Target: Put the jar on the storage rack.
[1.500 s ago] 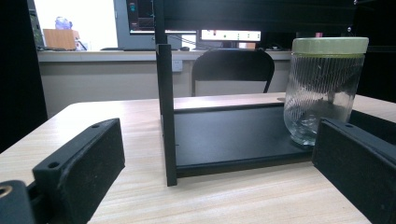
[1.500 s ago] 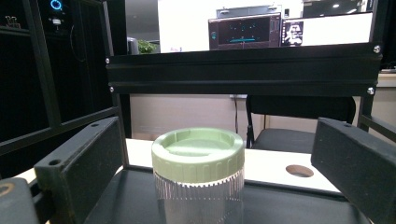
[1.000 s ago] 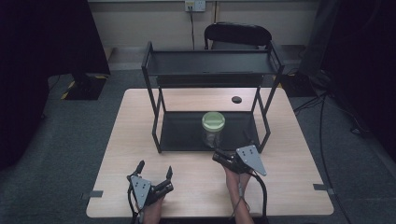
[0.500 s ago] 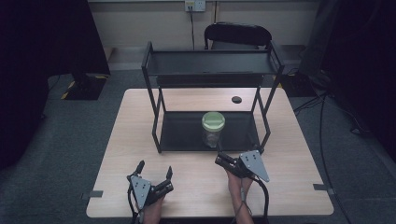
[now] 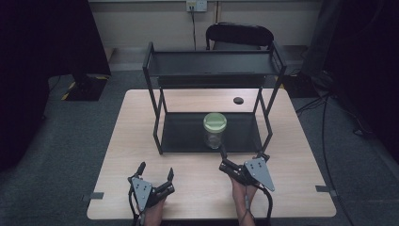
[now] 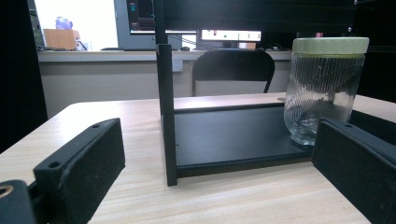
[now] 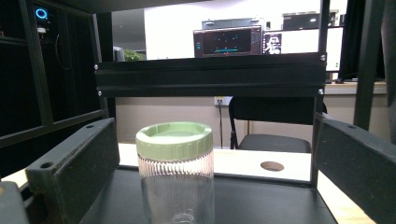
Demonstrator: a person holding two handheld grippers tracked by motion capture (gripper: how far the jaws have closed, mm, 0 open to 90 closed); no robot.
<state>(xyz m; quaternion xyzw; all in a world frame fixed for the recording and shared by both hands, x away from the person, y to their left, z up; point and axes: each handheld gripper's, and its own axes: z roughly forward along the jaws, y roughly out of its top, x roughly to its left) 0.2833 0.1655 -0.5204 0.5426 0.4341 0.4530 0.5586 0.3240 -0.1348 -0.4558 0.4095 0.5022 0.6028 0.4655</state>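
High view: the right gripper (image 5: 241, 157) has drawn back from the ribbed glass jar (image 5: 215, 131) on the black rack's (image 5: 188, 136) lower shelf, jaws spread; the left gripper (image 5: 155, 173) rests wide apart. Right gripper view reveals the jar's green lid (image 7: 174, 139) scalloped.

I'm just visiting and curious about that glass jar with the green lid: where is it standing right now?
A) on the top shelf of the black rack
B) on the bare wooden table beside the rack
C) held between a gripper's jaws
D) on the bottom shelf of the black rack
D: the jar stands upright on the rack's bottom shelf, and the right gripper in front of it is open and apart from it.
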